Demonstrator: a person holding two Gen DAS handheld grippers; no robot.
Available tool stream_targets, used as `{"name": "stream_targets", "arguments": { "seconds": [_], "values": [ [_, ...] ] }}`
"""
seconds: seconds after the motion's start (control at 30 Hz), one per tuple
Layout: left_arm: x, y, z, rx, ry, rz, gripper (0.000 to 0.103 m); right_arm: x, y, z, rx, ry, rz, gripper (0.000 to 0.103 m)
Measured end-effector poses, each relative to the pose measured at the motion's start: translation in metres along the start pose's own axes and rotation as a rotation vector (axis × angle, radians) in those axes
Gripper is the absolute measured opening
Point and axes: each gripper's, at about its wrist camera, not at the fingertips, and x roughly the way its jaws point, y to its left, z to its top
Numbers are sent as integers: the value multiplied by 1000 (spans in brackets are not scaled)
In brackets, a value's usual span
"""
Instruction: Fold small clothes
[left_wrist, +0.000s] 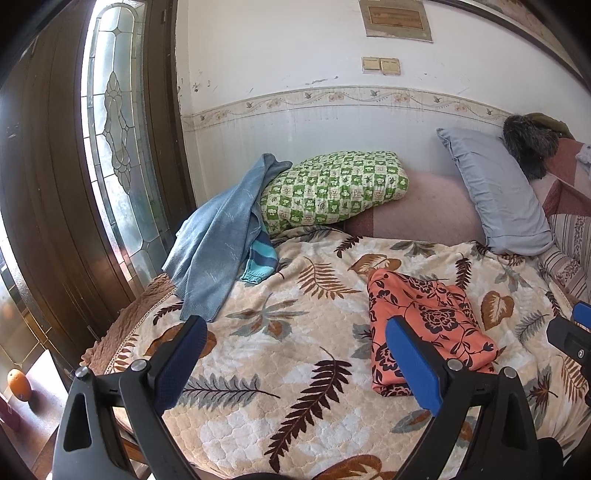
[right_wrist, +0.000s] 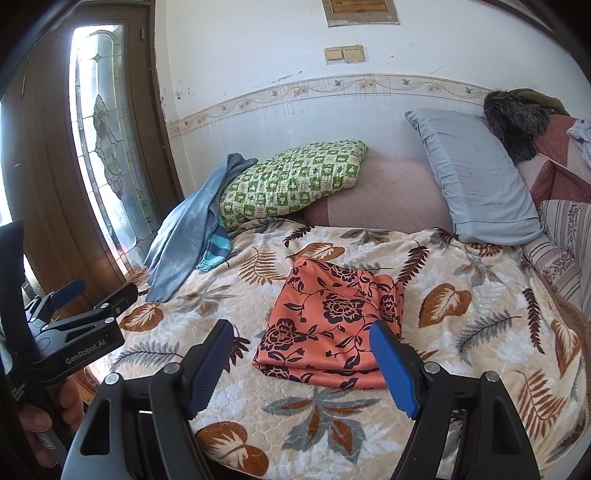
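An orange garment with a dark flower print (left_wrist: 428, 325) lies folded into a compact rectangle on the leaf-patterned blanket (left_wrist: 295, 350); it also shows in the right wrist view (right_wrist: 328, 325). My left gripper (left_wrist: 295, 354) is open and empty, hovering above the blanket left of the garment. My right gripper (right_wrist: 301, 354) is open and empty, just in front of the garment's near edge. The left gripper also shows in the right wrist view (right_wrist: 92, 293) at the left, held by a hand. A light blue sweater (left_wrist: 214, 240) lies draped at the bed's far left corner.
A green checked pillow (left_wrist: 332, 188) and a grey-blue pillow (left_wrist: 495, 192) lean at the back by the wall. A dark furry item (left_wrist: 528, 144) sits at the far right. A wooden door with leaded glass (left_wrist: 110, 147) stands left of the bed. An orange (left_wrist: 18, 384) lies on the floor.
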Motion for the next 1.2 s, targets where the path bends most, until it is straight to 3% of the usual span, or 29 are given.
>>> {"name": "stream_targets", "arguments": {
  "seconds": [0.27,0.6,0.97,1.2],
  "values": [
    [2,14,-1,-27,-2,-13,97,-3,6,11,-10,-15,-47,79],
    [5,41,0,-34,19,-5,97,3,32,13,-28,-5,-37,79],
    [-7,77,16,1,15,62,97,38,70,32,-26,-2,60,79],
    [-2,82,27,14,24,111,97,64,86,34,-49,13,132,79]
  ]
}}
